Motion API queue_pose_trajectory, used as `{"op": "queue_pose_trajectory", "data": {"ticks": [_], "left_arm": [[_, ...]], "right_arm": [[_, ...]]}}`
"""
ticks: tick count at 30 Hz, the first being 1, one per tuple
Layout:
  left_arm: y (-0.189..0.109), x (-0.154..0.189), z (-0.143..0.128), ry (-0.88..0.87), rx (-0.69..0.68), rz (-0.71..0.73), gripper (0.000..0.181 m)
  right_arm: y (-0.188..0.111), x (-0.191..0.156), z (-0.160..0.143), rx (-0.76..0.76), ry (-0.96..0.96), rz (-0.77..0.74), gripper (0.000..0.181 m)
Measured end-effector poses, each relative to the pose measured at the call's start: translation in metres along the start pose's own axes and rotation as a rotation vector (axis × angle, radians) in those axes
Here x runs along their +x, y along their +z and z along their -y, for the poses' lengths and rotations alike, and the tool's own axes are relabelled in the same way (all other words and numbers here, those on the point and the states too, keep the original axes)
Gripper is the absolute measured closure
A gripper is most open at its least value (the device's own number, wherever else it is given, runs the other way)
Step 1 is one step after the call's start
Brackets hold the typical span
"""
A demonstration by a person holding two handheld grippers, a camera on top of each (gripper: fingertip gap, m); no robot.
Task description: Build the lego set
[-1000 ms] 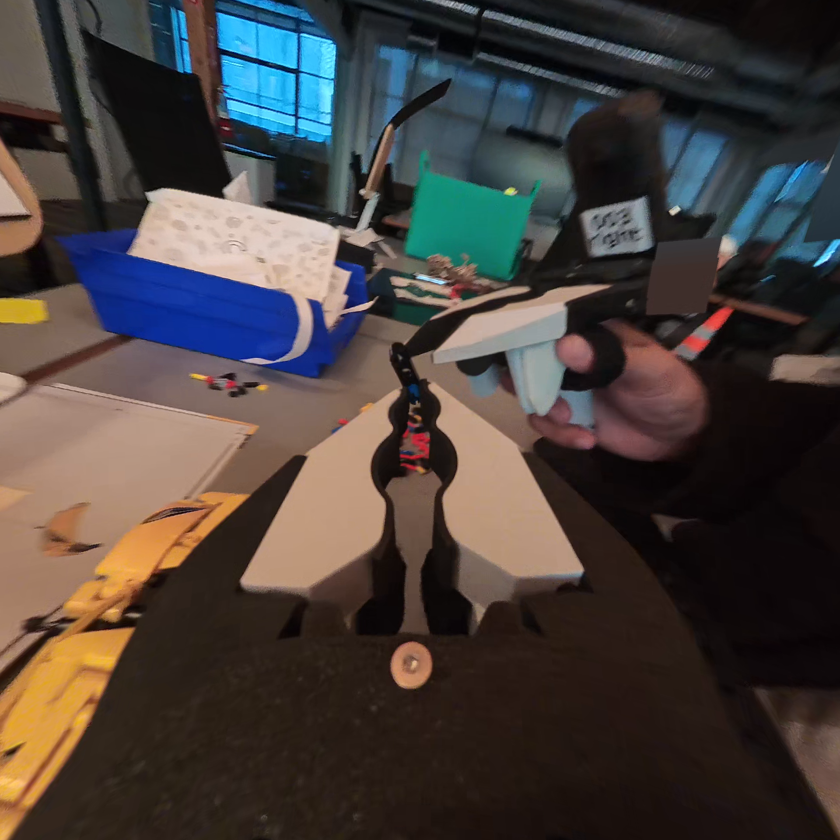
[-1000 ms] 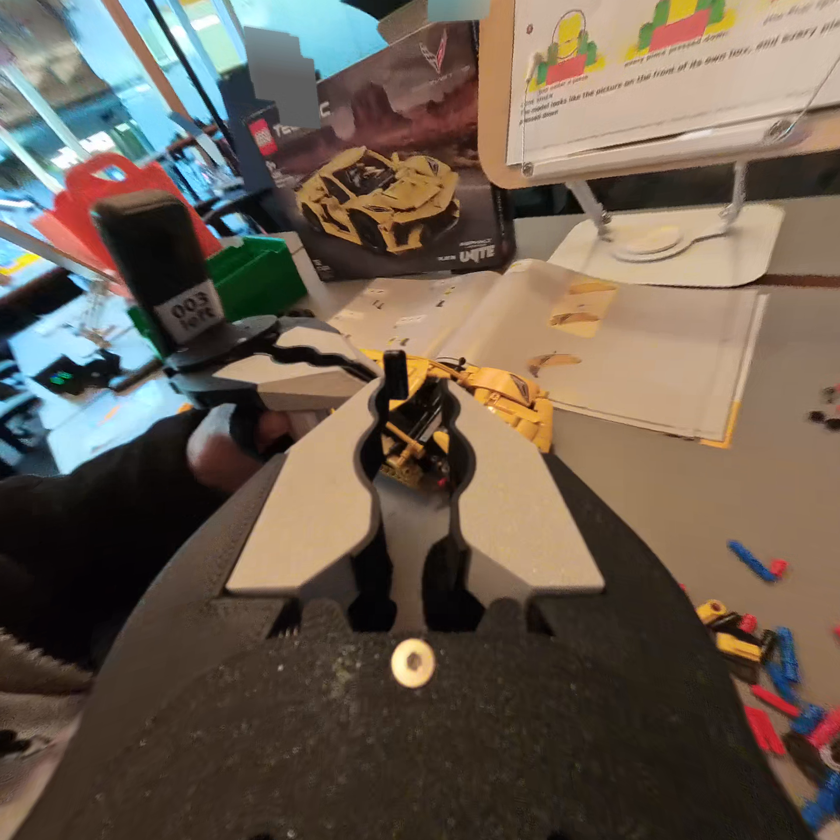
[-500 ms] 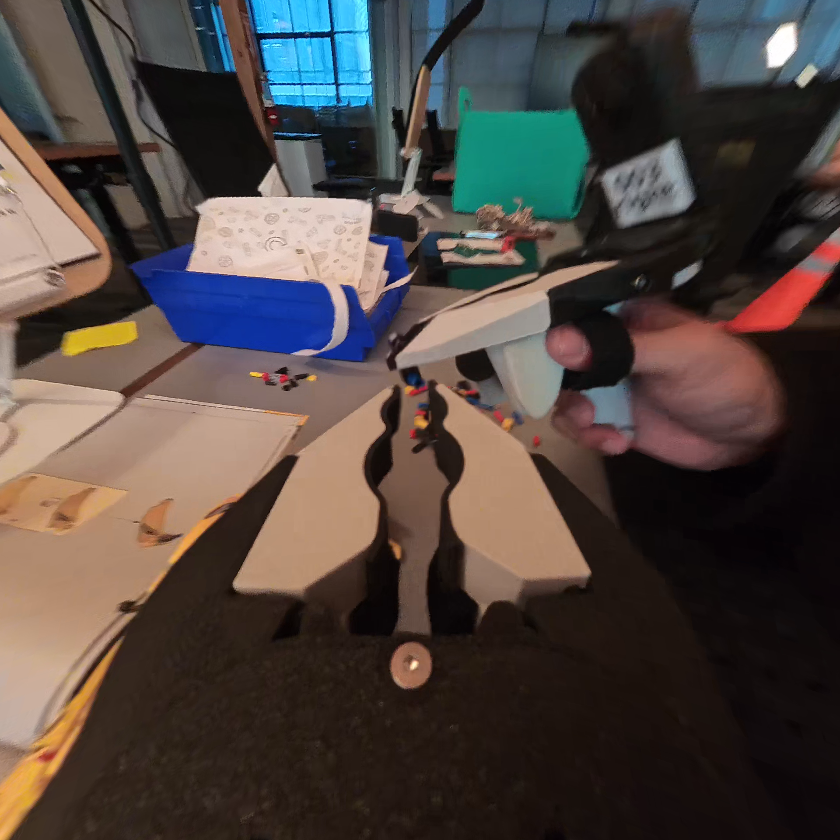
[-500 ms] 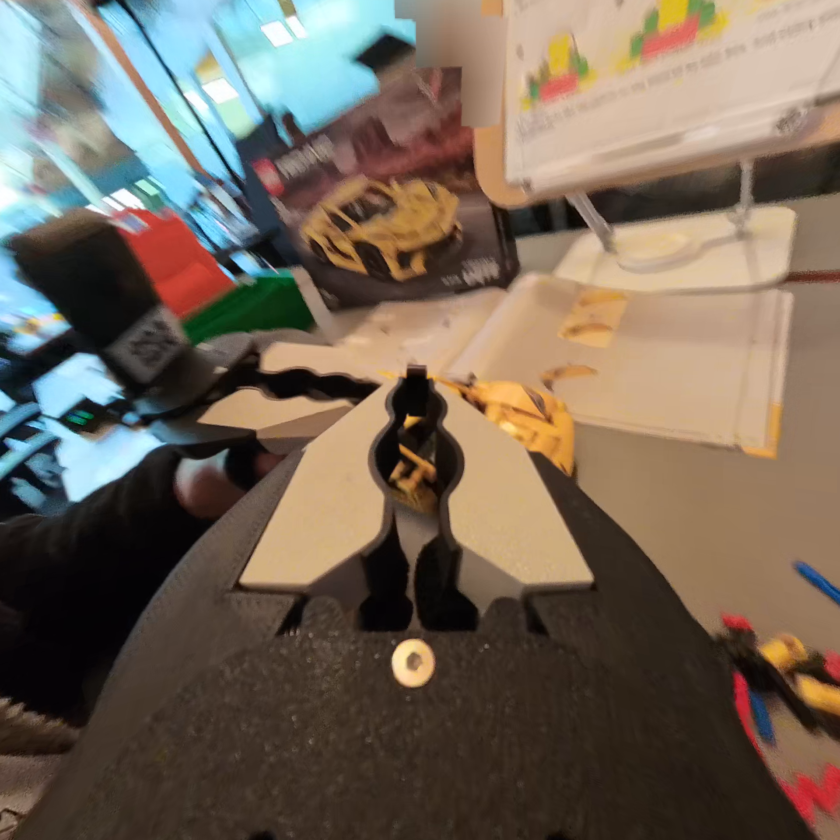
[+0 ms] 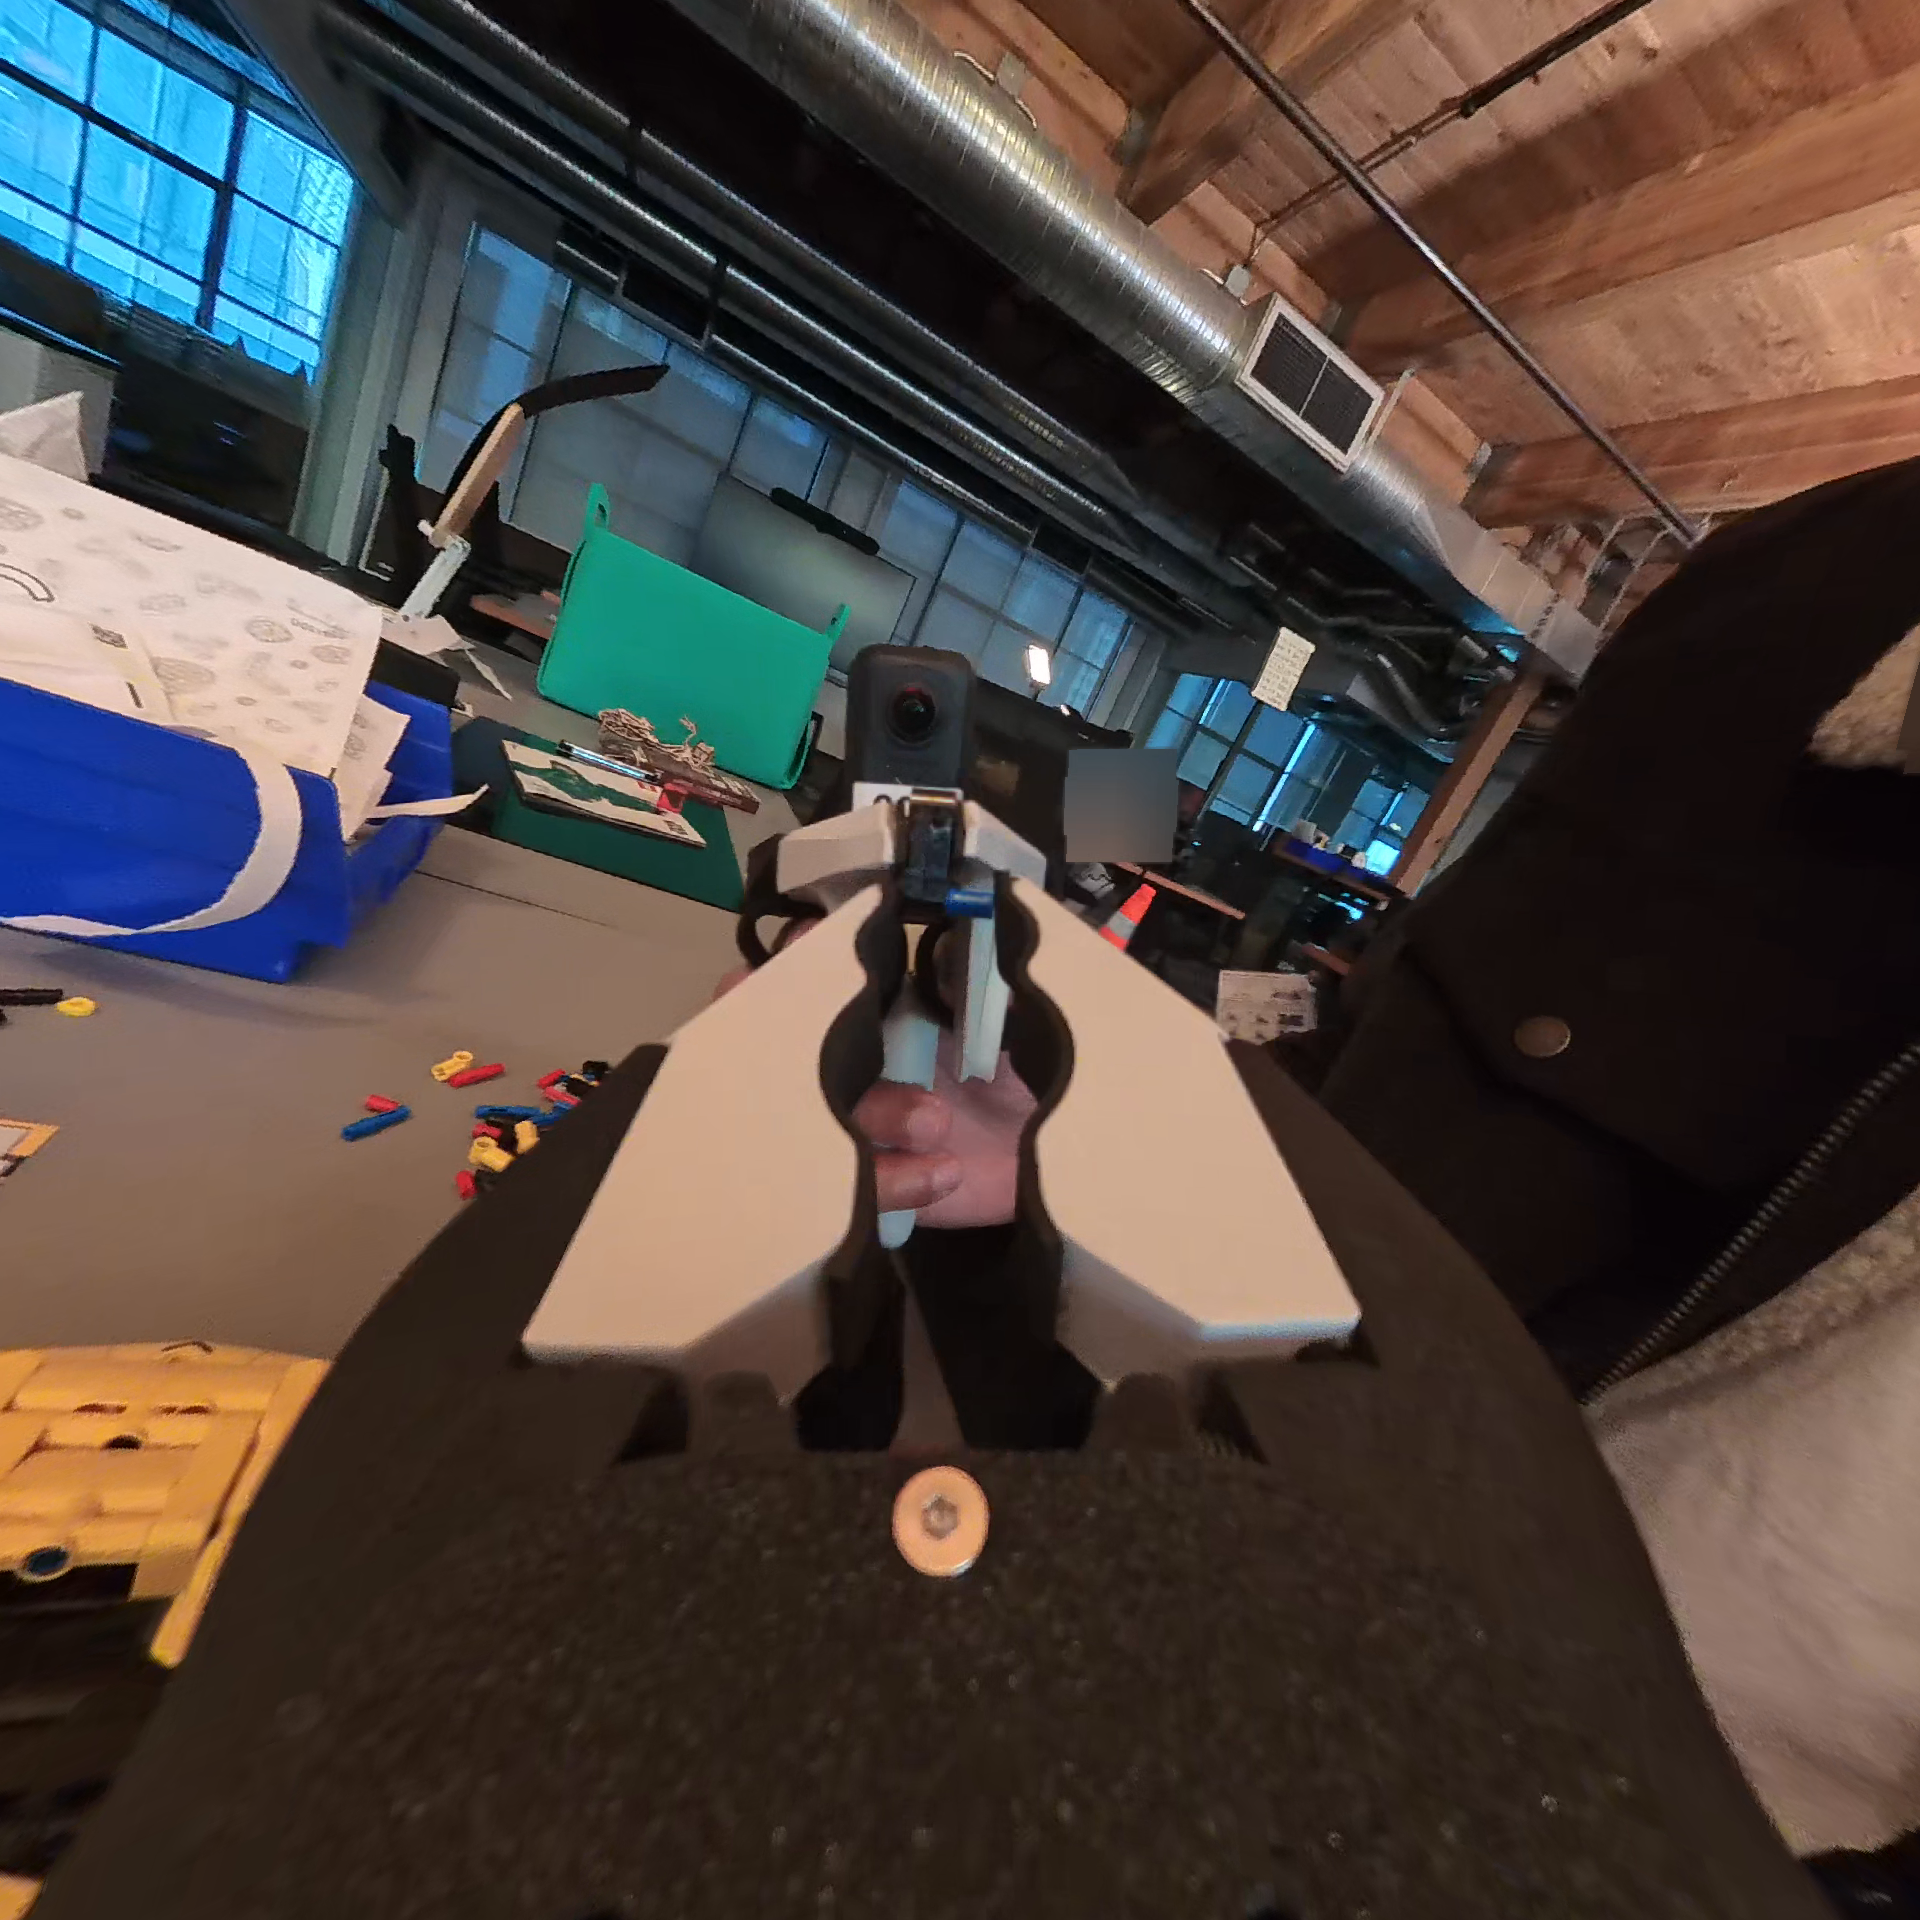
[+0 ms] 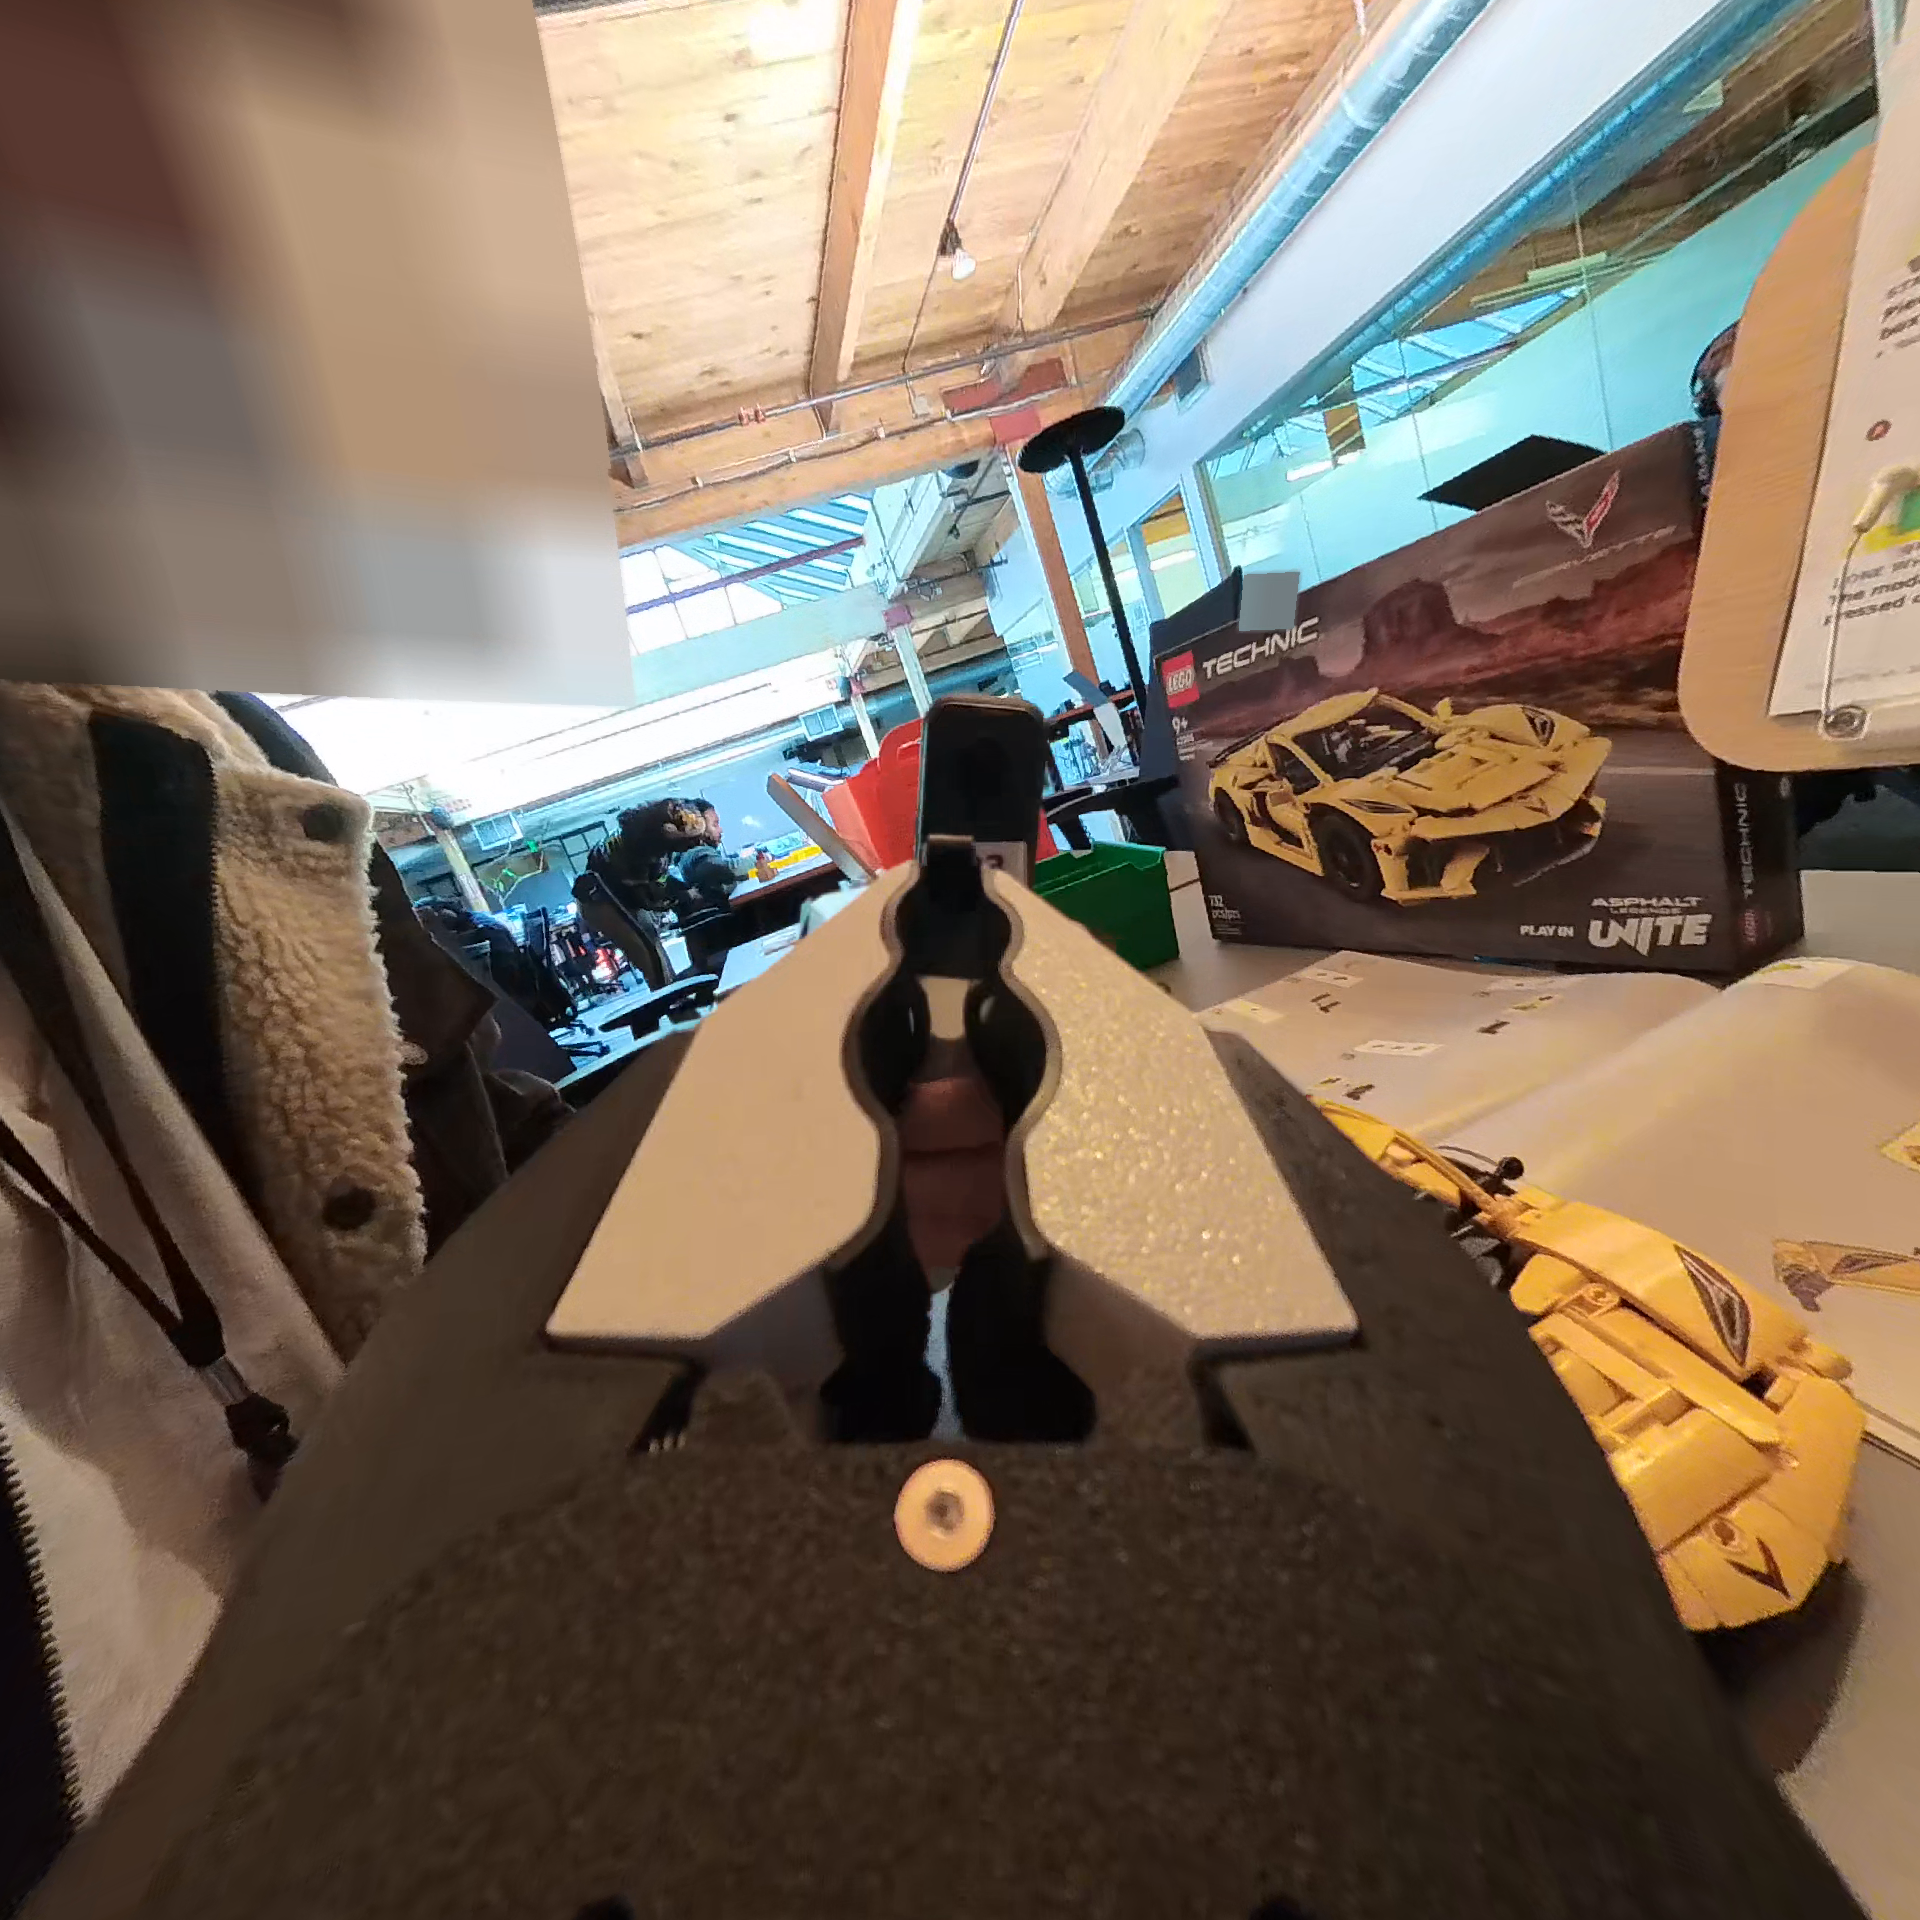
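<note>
Fingers [image 5: 748, 1122] of left gripper [image 5: 940, 894]: pale, tapering to frame centre, tips drawn to a narrow gap. Small dark piece [image 5: 928, 860] with a blue pin sitting right at that gap; cannot tell whether pinched by this pair or only touching.

Right gripper [image 6: 951, 878]: tips clenched on the same small dark piece, seen as a black stub poking up between them at mid-frame. Both grippers raised off the desk [image 5: 260, 1195], pointed nose to nose, tips meeting at the piece. Camera lens of the far gripper visible just above the meeting point in left wrist view. Hand [image 5: 935, 1153] on that gripper's trigger, visible through the gap between the near fingers.

Yellow car model [image 6: 1662, 1403]: on the desk, lower right of right wrist view, partly on the open instruction booklet [image 6: 1455, 1039]. Also at lower left edge of left wrist view.

Loose pieces [image 5: 499, 1122], red, blue, yellow, black: scattered on the desk, left of centre.

Set box [image 6: 1455, 790], upright, right of centre behind the booklet. Blue bin [image 5: 156, 831] with papers, left edge. Green bag [image 5: 675, 665] farther back. Dark fleece-lined jacket [image 5: 1662, 935] filling the right side.
</note>
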State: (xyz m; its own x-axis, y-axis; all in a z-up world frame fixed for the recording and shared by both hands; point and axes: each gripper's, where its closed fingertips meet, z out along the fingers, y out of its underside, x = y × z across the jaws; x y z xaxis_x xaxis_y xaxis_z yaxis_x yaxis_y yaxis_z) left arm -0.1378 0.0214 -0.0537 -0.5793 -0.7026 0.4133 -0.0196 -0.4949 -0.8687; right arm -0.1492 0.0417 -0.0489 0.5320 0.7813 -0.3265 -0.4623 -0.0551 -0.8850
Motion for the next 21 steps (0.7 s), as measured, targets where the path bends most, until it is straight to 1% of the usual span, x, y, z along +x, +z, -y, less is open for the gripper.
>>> {"op": "queue_pose_trajectory", "data": {"ticks": [6, 10, 16, 19, 21], "left_arm": [[0.000, -0.005, -0.005, 0.074, -0.043, 0.056, 0.165], [0.001, -0.004, -0.007, 0.179, -0.074, 0.095, 0.165], [0.000, -0.004, -0.011, 0.138, -0.102, 0.076, 0.165], [-0.002, -0.007, -0.013, 0.115, -0.121, 0.075, 0.165], [-0.006, -0.009, -0.009, 0.076, -0.096, 0.061, 0.165]], "right_arm": [[-0.003, 0.004, -0.004, -0.030, 0.038, 0.006, 0.174], [-0.005, 0.001, -0.004, -0.044, 0.046, 0.028, 0.175], [-0.006, 0.002, -0.008, -0.061, 0.042, 0.009, 0.175], [-0.007, 0.006, -0.011, -0.093, 0.078, -0.005, 0.174], [-0.009, 0.009, -0.005, -0.072, 0.087, -0.015, 0.165]]}}
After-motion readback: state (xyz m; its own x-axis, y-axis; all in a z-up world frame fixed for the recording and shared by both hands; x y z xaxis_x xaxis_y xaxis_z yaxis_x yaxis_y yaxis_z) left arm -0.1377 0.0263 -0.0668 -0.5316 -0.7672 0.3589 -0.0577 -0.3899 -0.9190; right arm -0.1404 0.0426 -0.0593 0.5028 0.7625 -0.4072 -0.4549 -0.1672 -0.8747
